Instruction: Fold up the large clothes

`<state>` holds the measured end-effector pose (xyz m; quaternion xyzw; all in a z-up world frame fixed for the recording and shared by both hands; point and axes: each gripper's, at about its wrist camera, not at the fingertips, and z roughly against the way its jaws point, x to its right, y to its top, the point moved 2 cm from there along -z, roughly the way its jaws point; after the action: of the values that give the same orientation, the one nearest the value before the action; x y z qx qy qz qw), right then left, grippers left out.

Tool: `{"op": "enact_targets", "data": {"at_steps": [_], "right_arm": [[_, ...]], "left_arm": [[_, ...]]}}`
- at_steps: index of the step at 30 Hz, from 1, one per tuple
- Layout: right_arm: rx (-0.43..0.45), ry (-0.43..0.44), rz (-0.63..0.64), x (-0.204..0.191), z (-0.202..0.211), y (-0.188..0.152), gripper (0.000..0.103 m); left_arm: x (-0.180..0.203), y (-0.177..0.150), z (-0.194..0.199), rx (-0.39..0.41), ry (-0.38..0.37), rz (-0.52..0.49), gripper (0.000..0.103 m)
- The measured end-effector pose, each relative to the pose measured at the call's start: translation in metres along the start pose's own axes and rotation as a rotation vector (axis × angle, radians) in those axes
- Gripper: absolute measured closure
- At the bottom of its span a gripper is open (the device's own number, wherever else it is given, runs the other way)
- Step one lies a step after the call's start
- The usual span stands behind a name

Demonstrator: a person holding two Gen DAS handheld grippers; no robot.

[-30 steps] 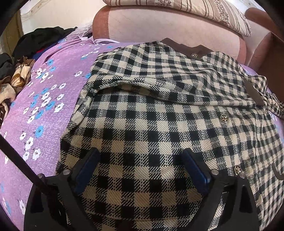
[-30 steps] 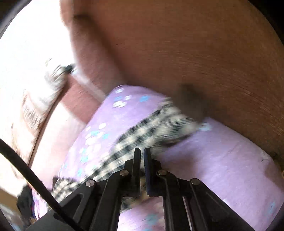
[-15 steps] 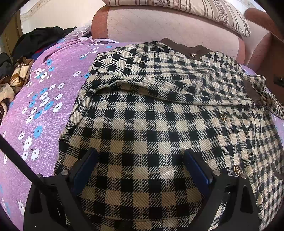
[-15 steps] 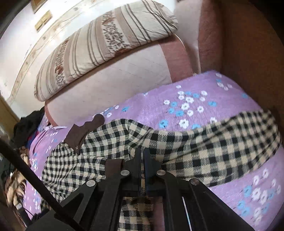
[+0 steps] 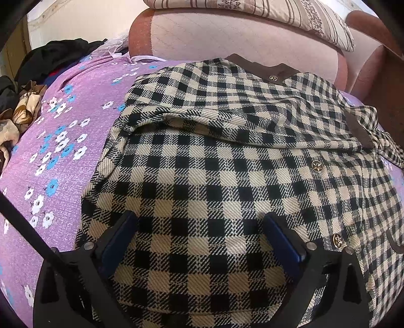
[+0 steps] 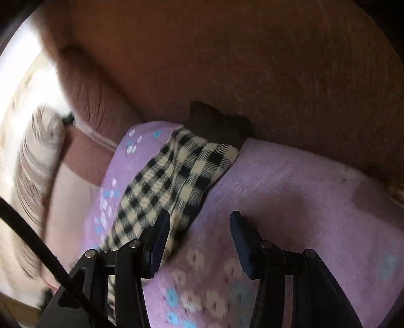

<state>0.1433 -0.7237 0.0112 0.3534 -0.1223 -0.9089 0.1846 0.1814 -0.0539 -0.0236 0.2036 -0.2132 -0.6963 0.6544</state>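
Right wrist view differs most: right gripper (image 6: 199, 227) was pinched shut on the checked cloth half a second ago, now its jaws are spread wide and hold nothing. One sleeve (image 6: 176, 176) of the checked jacket lies flat on the purple floral bedspread (image 6: 303, 201), its dark brown cuff (image 6: 217, 123) touching the brown upholstered wall (image 6: 252, 63). Left finger sits over the sleeve edge, right finger over bare bedspread. Frame is motion-blurred.

Left wrist view is near unchanged: left gripper (image 5: 200, 224) jaws wide apart, hovering over the jacket body, gripping nothing. Checked jacket (image 5: 227, 164) lies spread on the bedspread (image 5: 50, 156), brown collar (image 5: 252, 65) up against the padded headboard (image 5: 227, 35), other sleeve folded across the chest. Open bedspread left of the jacket's side edge; clothes pile (image 5: 30, 83) at far left. Striped pillow (image 5: 277, 12) on top of the headboard.
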Motion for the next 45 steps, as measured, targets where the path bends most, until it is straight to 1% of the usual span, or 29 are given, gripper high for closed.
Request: {"op": "enact_targets", "data": {"at_steps": [1,3,5,6,7,8,9,10,13,16,18,21,24,27,29,31,34,36,37,38,39,40,41,42,45], "right_arm": [[0.002,0.032,-0.028,0.002,-0.003,0.005,0.049],[-0.015,0.07,-0.054,0.0,-0.015,0.013,0.049],[-0.018,0.08,-0.066,-0.004,-0.024,0.02,0.05],[-0.021,0.076,-0.06,-0.008,-0.029,0.023,0.054],[-0.024,0.064,-0.046,-0.013,-0.034,0.024,0.062],[-0.031,0.055,-0.029,-0.017,-0.037,0.025,0.085],[-0.045,0.047,-0.008,-0.021,-0.041,0.025,0.097],[-0.05,0.038,0.011,-0.025,-0.043,0.025,0.097],[-0.012,0.006,0.099,-0.046,-0.034,0.021,0.097],[0.018,-0.008,0.251,-0.083,-0.015,0.009,0.097],[0.036,0.002,0.378,-0.117,0.001,-0.007,0.097],[0.031,0.055,0.574,-0.176,0.021,-0.049,0.097],[0.002,0.105,0.774,-0.232,0.028,-0.108,0.097],[-0.048,0.16,0.982,-0.273,0.032,-0.185,0.097],[-0.104,0.203,1.103,-0.294,0.027,-0.242,0.097],[-0.159,0.235,1.171,-0.304,0.02,-0.286,0.097],[-0.259,0.286,1.233,-0.307,0.006,-0.34,0.096],[-0.3,0.304,1.29,-0.297,0.001,-0.37,0.089],[-0.318,0.31,1.324,-0.29,0.0,-0.385,0.088],[-0.337,0.318,1.346,-0.284,0.001,-0.396,0.079],[-0.38,0.338,1.364,-0.276,0.003,-0.408,0.068],[-0.408,0.354,1.368,-0.269,0.006,-0.416,0.062],[-0.417,0.366,1.368,-0.262,0.01,-0.42,0.054],[-0.425,0.382,1.366,-0.253,0.017,-0.424,0.052],[-0.469,0.411,1.343,-0.23,0.033,-0.426,0.05]], "left_arm": [[0.0,0.0,0.0,0.0,0.001,-0.001,0.003],[0.0,0.0,0.0,0.001,0.002,0.0,0.003],[0.0,0.0,0.0,0.001,0.002,0.0,0.003],[0.0,0.0,0.0,0.001,0.002,0.0,0.003],[0.001,0.0,0.0,0.001,0.002,0.0,0.003],[0.0,0.0,0.0,0.001,0.002,0.0,0.003],[0.0,0.0,0.0,0.001,0.002,0.0,0.003],[0.0,0.0,0.0,0.001,0.002,0.0,0.003],[0.001,-0.001,0.0,0.002,0.001,0.0,0.003],[0.001,-0.001,0.0,0.002,0.001,0.001,0.003],[0.001,-0.001,0.0,0.002,0.002,0.0,0.003],[0.001,-0.001,0.0,0.003,0.002,0.0,0.003],[0.001,-0.001,0.0,0.004,0.0,0.002,0.003],[-0.002,0.0,0.002,0.007,-0.012,0.011,0.003],[-0.007,0.002,0.009,0.012,-0.032,0.031,0.004],[-0.018,0.001,0.022,0.033,-0.057,0.073,0.004],[-0.045,0.004,0.045,0.072,-0.087,0.163,0.004],[-0.062,0.011,0.055,0.091,-0.103,0.217,0.004],[-0.067,0.014,0.058,0.096,-0.111,0.232,0.004],[-0.072,0.019,0.061,0.102,-0.124,0.246,0.004],[-0.075,0.027,0.062,0.109,-0.139,0.252,0.004],[-0.074,0.031,0.063,0.115,-0.145,0.249,0.004],[-0.072,0.037,0.063,0.12,-0.147,0.238,0.004],[-0.066,0.042,0.063,0.124,-0.149,0.222,0.004],[-0.044,0.051,0.061,0.126,-0.173,0.174,0.004]]}}
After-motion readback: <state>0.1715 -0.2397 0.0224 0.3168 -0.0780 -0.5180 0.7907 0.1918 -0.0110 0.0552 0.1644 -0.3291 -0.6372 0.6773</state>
